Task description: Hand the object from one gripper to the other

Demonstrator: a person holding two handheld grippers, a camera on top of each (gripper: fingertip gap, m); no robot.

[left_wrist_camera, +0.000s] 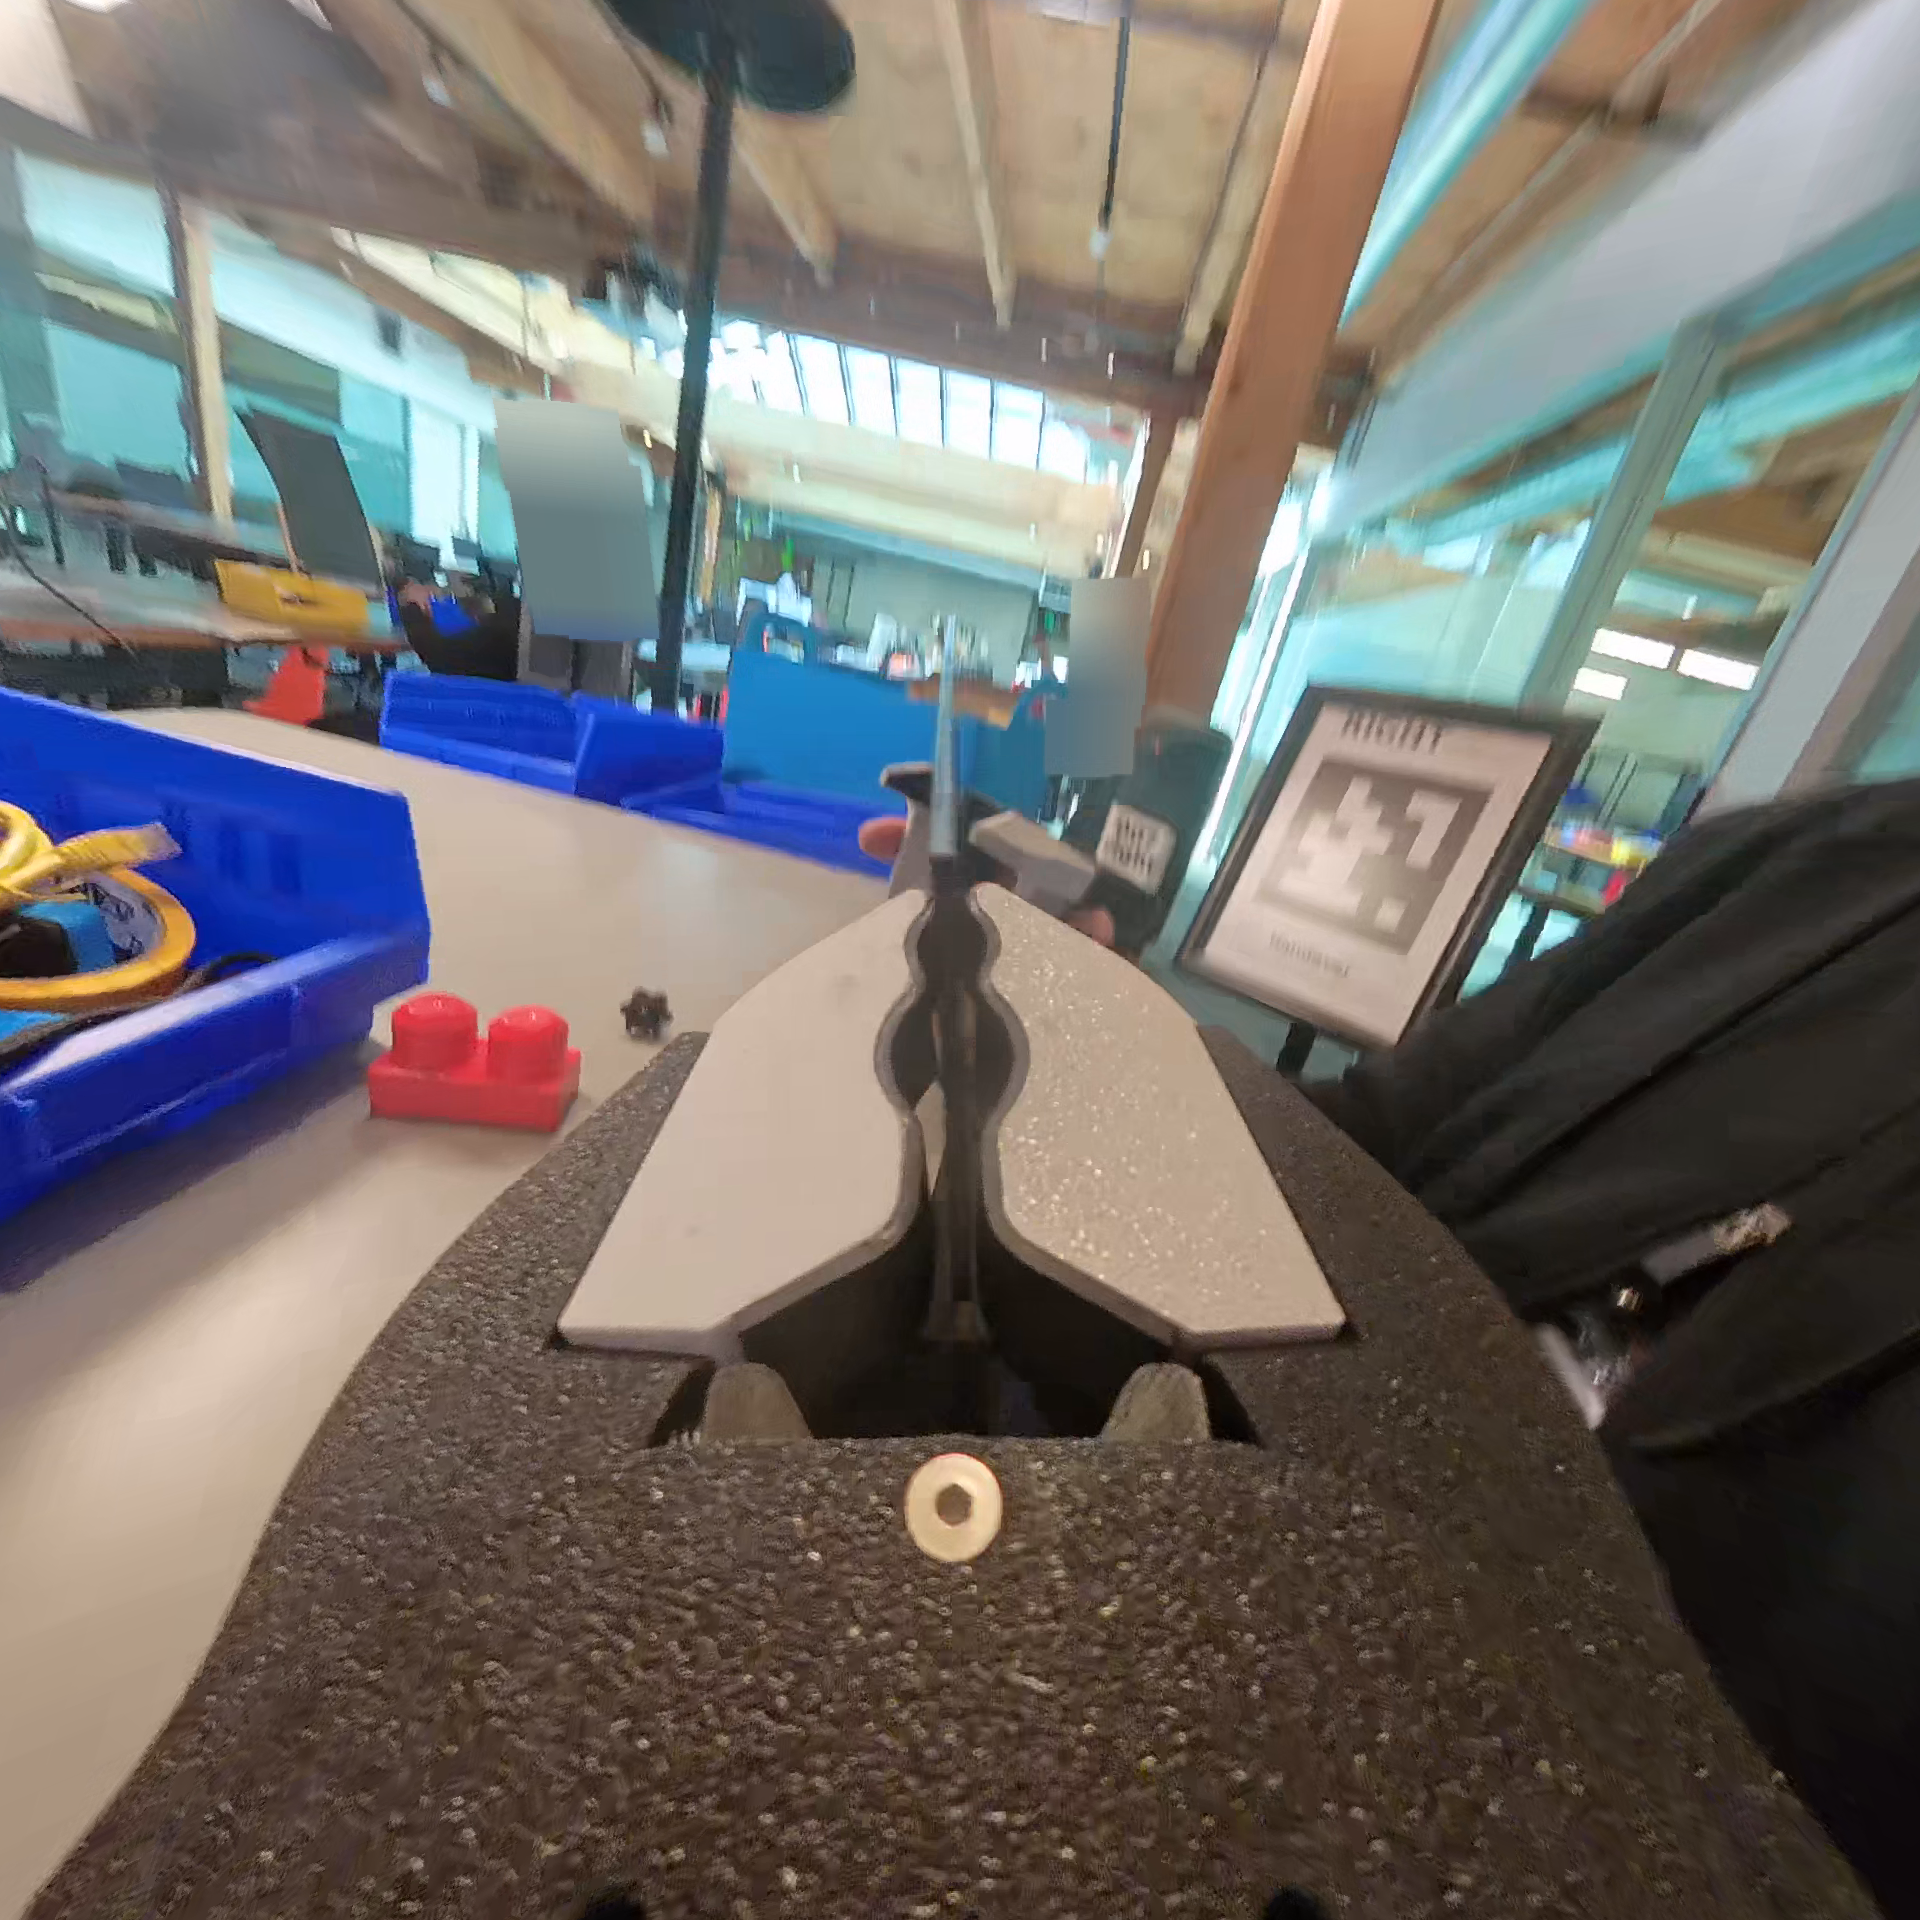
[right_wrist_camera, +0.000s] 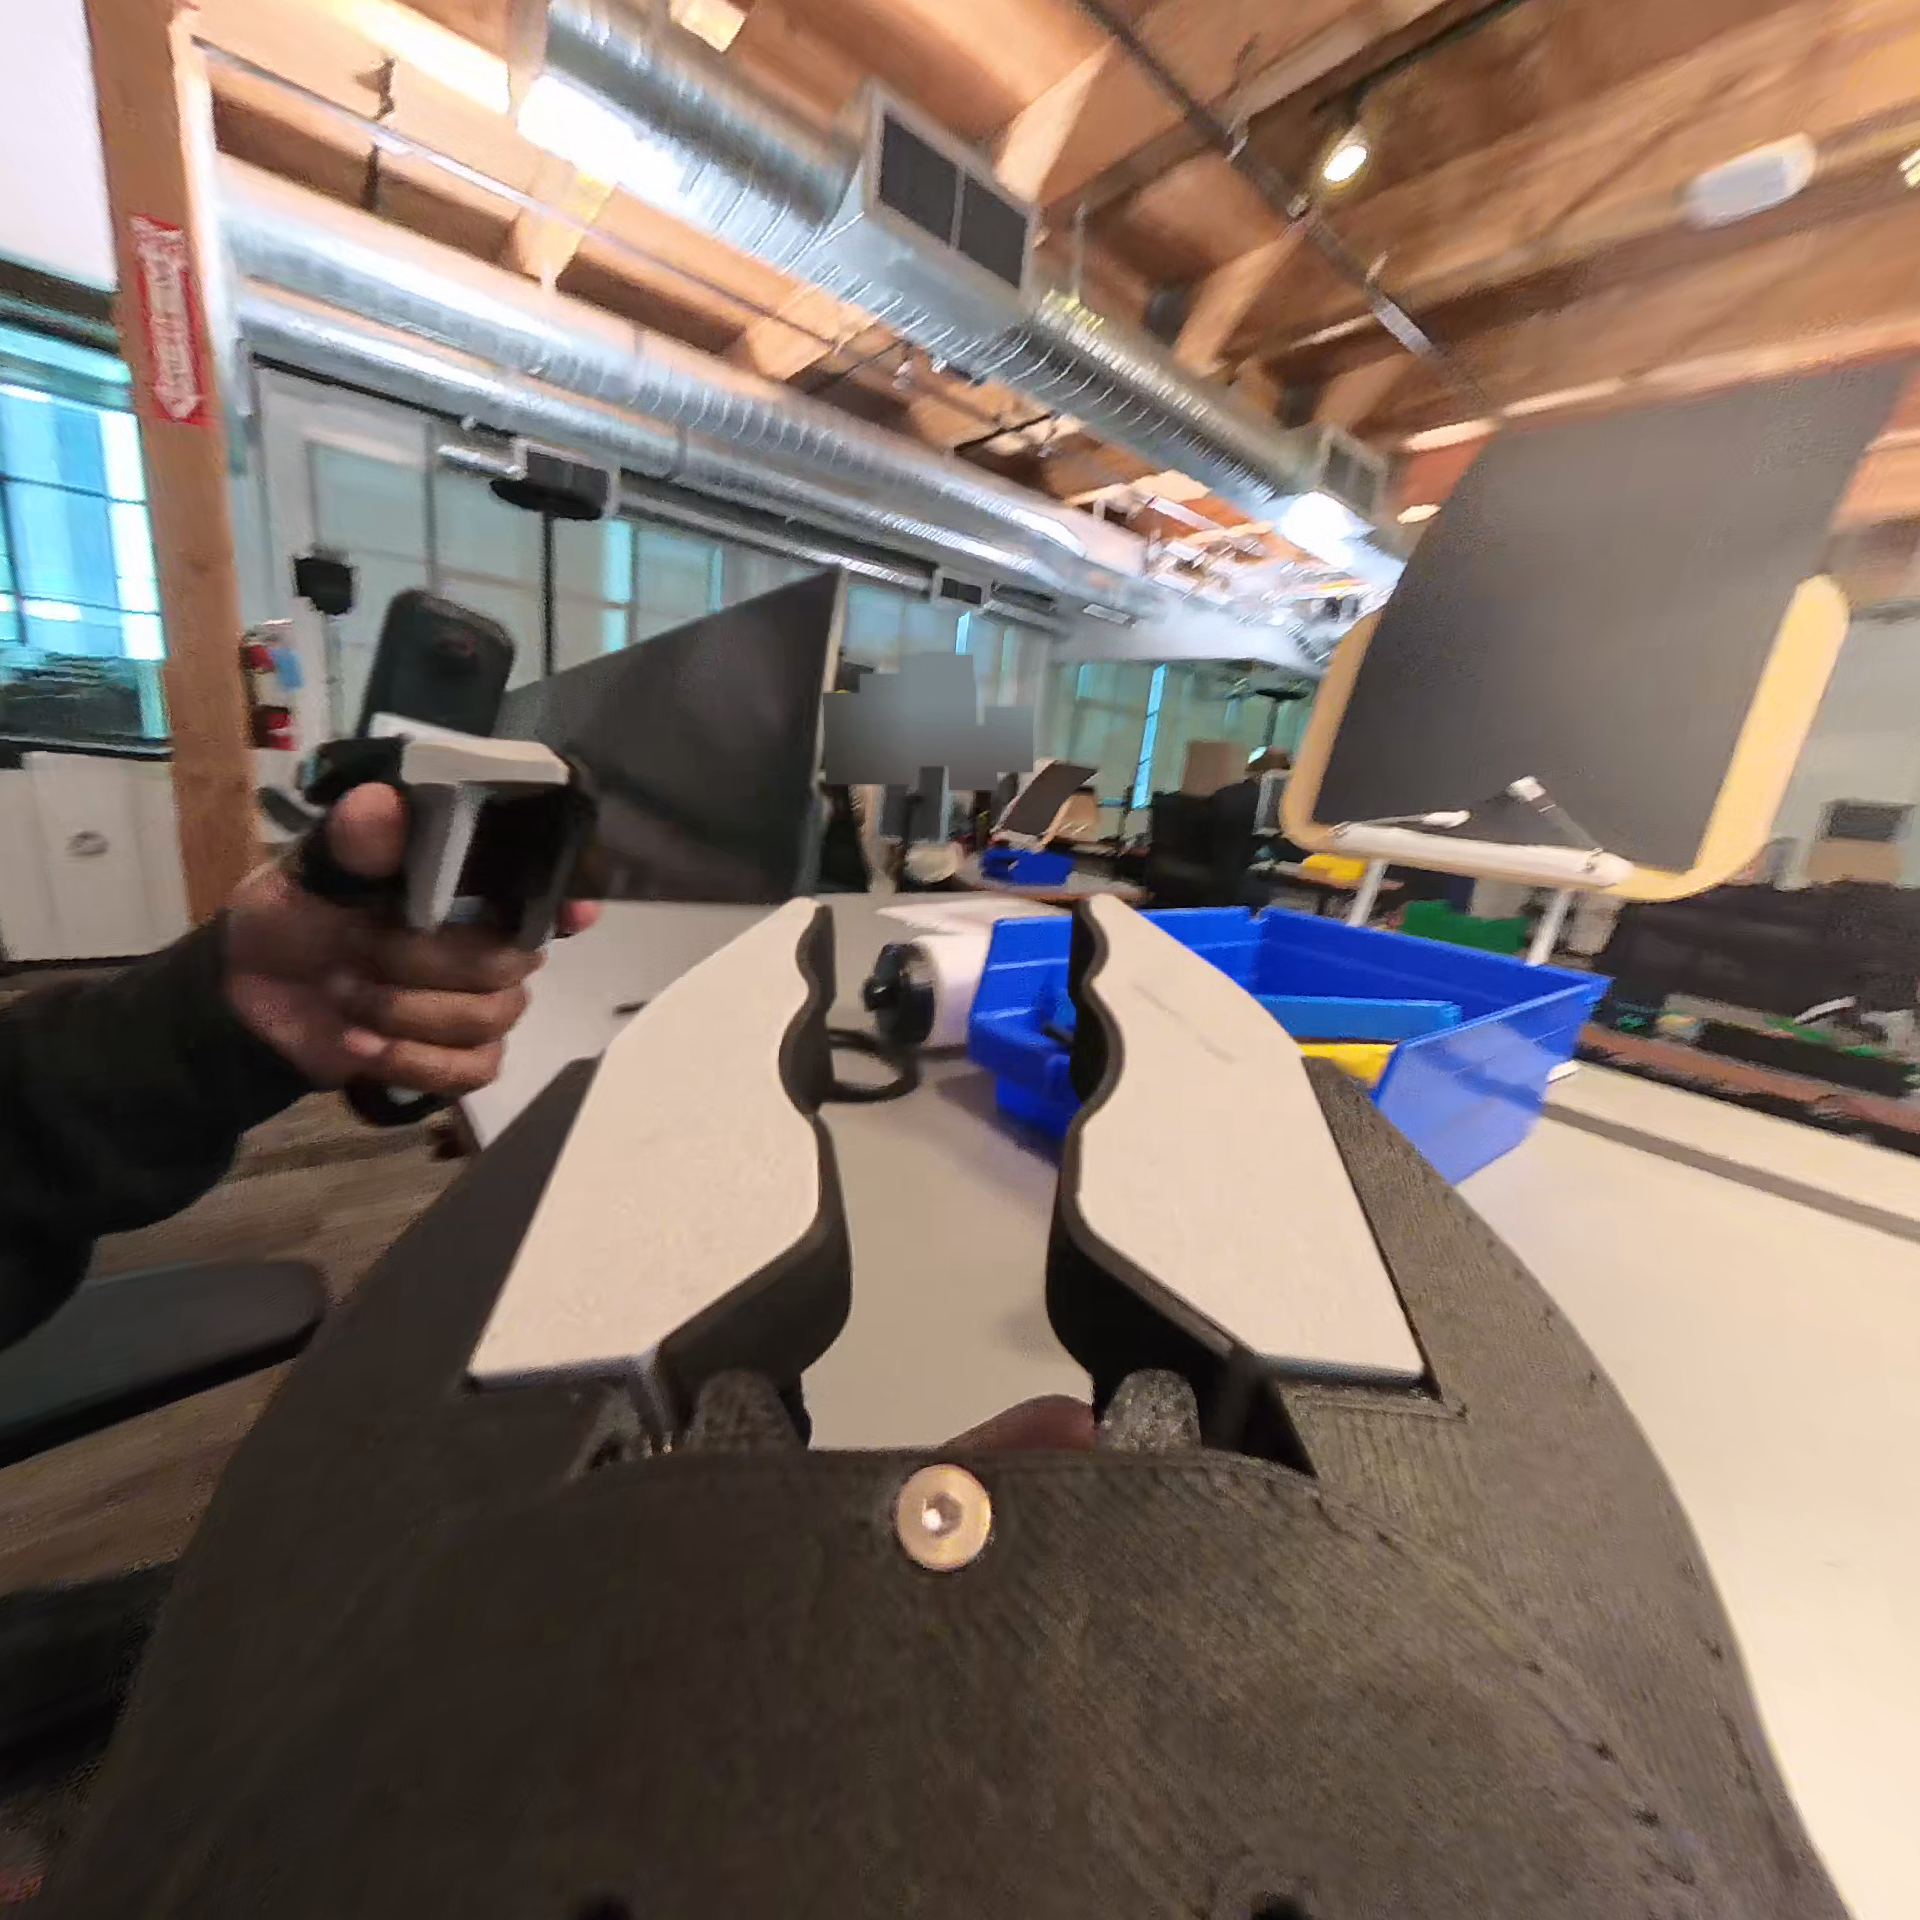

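My left gripper is shut on a long thin metal screw. Its dark shaft runs between the grey fingers and its silver tip sticks out past the tips. The right gripper shows just beyond that tip, held by a hand, with a square marker board on it. In the right wrist view my right gripper is open and empty above the grey table. The left gripper is at the left there, held by a hand; the screw does not show in that view.
A blue bin with yellow cable stands at the left, a red brick and a small black knob beside it. More blue bins line the back. Ahead of the right gripper are a blue bin and a white roll. Left tips to right tips: about 15 centimetres. To reach the red brick in a straight line is about 20 centimetres for my right fingers, about 25 centimetres for my left.
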